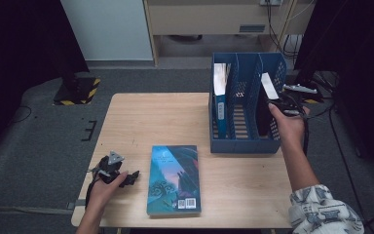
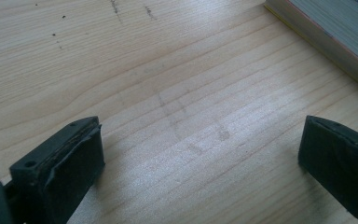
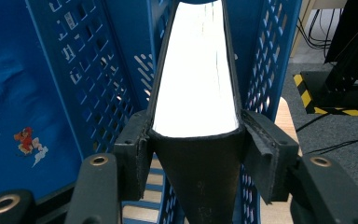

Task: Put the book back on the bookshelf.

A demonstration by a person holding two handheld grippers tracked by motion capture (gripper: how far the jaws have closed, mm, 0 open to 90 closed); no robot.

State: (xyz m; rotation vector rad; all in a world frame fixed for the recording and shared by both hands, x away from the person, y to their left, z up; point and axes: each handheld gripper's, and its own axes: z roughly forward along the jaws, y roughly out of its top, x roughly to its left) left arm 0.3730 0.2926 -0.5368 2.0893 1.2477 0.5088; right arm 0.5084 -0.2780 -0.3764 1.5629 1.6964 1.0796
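A book with a teal illustrated cover point(image 1: 174, 178) lies flat near the table's front edge; its page edge point(image 2: 335, 37) shows at the upper right of the left gripper view. My left gripper point(image 1: 129, 179) rests on the wood just left of it, jaws wide open over bare wood point(image 2: 200, 154). My right gripper point(image 1: 271, 102) is shut on a black-covered book point(image 3: 196, 93) that stands upright in the rightmost slot of the blue file rack point(image 1: 246, 141). That black book point(image 1: 266, 100) leans against the rack's right wall. A blue-spined book point(image 1: 220, 95) stands in the leftmost slot.
The rack's middle slot point(image 1: 241, 117) holds nothing that I can see. Beyond the table's right edge are a yellow-and-black striped stand base point(image 3: 328, 100) and cables point(image 1: 292, 44). Another striped base point(image 1: 78, 91) sits on the floor at the far left.
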